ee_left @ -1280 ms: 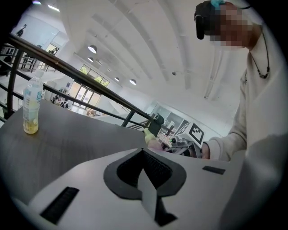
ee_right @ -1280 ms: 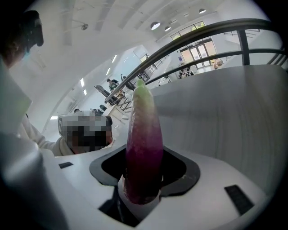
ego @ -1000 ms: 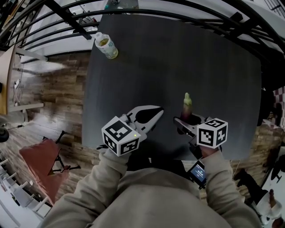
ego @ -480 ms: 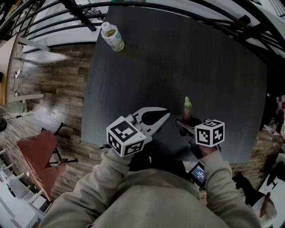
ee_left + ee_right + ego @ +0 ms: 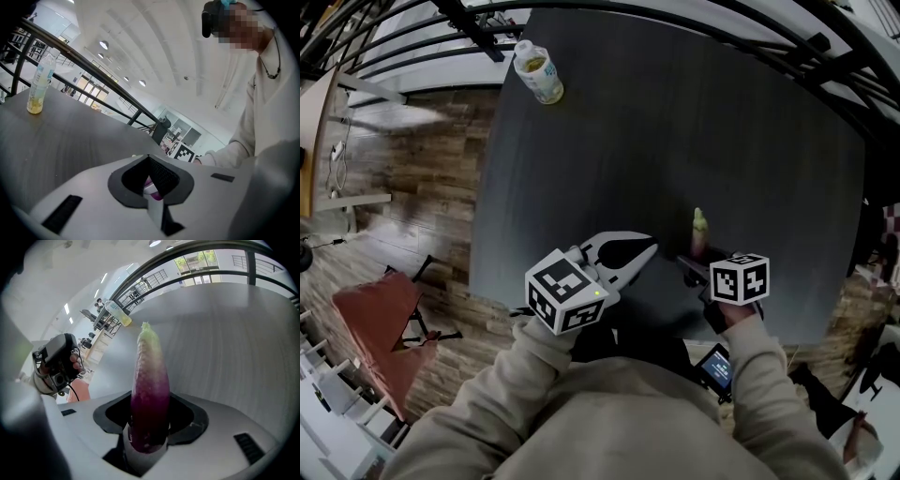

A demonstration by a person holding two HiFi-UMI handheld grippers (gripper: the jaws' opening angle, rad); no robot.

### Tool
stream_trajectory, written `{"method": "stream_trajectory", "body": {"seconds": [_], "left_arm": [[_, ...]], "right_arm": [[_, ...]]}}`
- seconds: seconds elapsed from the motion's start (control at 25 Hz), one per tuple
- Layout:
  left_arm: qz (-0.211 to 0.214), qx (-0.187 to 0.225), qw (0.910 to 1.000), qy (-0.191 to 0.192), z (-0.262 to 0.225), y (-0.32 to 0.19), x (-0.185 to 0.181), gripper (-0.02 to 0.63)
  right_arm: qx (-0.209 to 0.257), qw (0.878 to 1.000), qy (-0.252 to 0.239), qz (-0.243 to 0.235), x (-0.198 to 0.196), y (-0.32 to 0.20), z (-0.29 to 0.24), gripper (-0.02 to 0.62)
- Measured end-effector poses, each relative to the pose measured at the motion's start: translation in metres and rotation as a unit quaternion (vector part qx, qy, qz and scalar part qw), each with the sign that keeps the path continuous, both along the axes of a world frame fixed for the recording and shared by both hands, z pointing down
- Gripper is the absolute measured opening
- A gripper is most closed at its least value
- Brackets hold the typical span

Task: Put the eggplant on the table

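Observation:
A purple eggplant [image 5: 699, 234] with a pale green tip sticks out forward from my right gripper [image 5: 694, 261], low over the near right part of the dark table [image 5: 675, 122]. In the right gripper view the jaws press on the eggplant [image 5: 150, 394] at its thick purple end, and its green tip points away over the table [image 5: 234, 348]. Whether it touches the tabletop I cannot tell. My left gripper [image 5: 649, 249] hovers to its left near the table's front edge, jaw tips together and holding nothing I can make out. In the left gripper view the left gripper [image 5: 149, 157] stays shut over the table [image 5: 70, 136].
A plastic bottle [image 5: 538, 75] with yellowish liquid stands at the table's far left corner; it also shows as the bottle [image 5: 38, 86] and bottle [image 5: 117, 312]. A black railing [image 5: 722, 37] curves behind the table. Wood floor and a red seat [image 5: 375, 319] lie to the left.
My right gripper has come down towards the table with the eggplant still in it. The left gripper has stayed about where it was.

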State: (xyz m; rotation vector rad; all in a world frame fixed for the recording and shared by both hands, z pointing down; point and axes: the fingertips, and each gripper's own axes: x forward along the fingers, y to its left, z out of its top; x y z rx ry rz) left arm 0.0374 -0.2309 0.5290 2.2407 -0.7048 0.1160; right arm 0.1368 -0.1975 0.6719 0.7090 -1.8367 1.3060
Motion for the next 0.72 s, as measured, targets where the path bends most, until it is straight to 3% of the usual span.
{"method": "stream_trajectory", "body": {"seconds": [0.28,0.52,0.72], "left_arm": [[0.006,0.001,1.0000,0.001,-0.002,0.002,0.004,0.002],[0.000,-0.003,0.9999,-0.011,0.005,0.005,-0.006,0.002],[0.001,-0.002,1.0000,-0.009,0.004,0.004,-0.007,0.002]], "right_arm": [[-0.012,0.999,0.030,-0.001,0.005,0.007,0.014,0.219],[0.007,0.997,0.080,-0.019,0.021,0.008,0.021,0.219],[-0.001,0.996,0.090,-0.010,0.024,0.011,0.027,0.219]]}}
